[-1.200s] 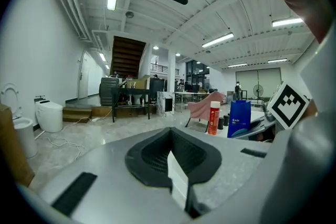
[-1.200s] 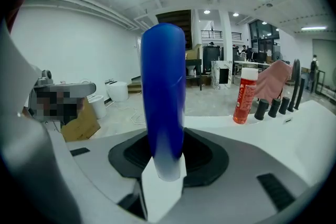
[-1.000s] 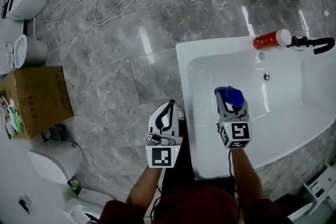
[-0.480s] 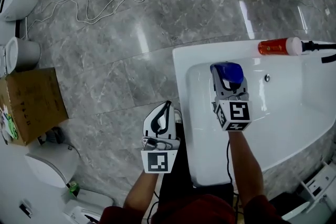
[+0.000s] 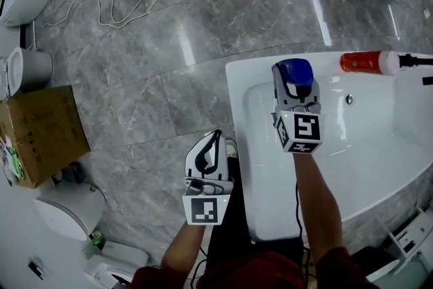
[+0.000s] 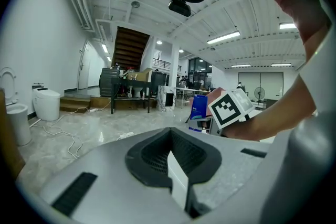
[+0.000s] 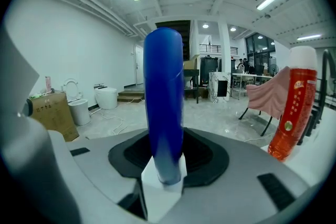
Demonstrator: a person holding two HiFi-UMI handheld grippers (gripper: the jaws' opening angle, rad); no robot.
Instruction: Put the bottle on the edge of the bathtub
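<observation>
Head view | right claw (image 5: 295, 90), arm outstretched, grasps blue bottle (image 5: 296, 70) | left claw (image 5: 214, 144) clenched

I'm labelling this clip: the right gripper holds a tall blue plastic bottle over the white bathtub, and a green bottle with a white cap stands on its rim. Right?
Not quite: the white-capped bottle on the rim of the white bathtub is red-orange, not green; the right gripper view shows it. The right gripper does hold the tall blue plastic bottle.
</observation>
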